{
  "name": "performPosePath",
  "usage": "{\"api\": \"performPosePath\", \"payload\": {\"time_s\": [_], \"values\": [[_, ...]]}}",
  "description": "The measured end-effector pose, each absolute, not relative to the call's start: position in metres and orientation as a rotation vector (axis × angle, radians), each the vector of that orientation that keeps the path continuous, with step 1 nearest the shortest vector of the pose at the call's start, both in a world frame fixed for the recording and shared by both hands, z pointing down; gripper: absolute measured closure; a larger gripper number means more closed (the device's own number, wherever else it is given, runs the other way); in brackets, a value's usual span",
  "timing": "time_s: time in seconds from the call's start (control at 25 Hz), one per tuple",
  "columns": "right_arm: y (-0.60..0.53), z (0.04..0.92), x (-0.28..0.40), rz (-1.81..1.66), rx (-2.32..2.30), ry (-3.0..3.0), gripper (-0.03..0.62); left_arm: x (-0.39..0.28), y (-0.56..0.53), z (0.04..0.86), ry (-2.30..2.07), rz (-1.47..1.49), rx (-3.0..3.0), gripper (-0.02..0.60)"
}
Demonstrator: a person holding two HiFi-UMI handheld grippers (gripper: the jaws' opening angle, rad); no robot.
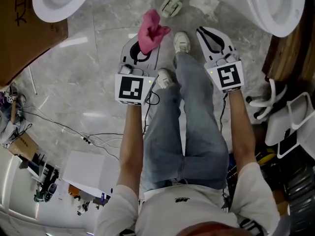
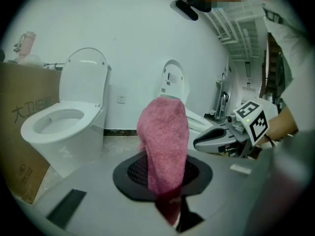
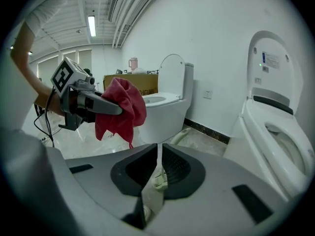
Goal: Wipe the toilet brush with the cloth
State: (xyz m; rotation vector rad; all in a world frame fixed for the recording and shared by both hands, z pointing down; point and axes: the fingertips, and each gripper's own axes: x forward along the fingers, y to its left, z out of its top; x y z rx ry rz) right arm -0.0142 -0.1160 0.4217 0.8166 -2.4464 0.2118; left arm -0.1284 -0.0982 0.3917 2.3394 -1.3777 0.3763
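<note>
The left gripper (image 1: 142, 47) pinches a pink terry cloth (image 1: 152, 31). Its jaws are pressed together on the lower end of the cloth, and the rest stands up above the fingertips in a loose bunch. The right gripper (image 3: 158, 154) carries nothing: its jaws stand a narrow slit apart, and only the floor beyond shows through the gap. Both grippers are held side by side over the grey marble floor (image 1: 88, 82), the right one just beside the person's white shoe (image 1: 182, 42).

The pale green and white plastic toilet brush (image 1: 172, 5) lies flat on the floor ahead of both grippers, touched by neither. It lies between the bases of the two white ceramic toilets (image 1: 59, 1), close to the floor's edge at the foot of the wall. A brown cardboard box (image 1: 19, 28) stands by the left toilet.
</note>
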Motion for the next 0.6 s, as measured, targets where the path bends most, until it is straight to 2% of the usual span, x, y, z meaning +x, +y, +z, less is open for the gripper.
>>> {"api": "performPosePath", "payload": {"time_s": [0.6], "values": [[-0.138,0.578,-0.021,0.178,0.806,-2.436,0.549,-0.121,-0.115,0.527,-1.294,0.303,2.403,0.505]]}}
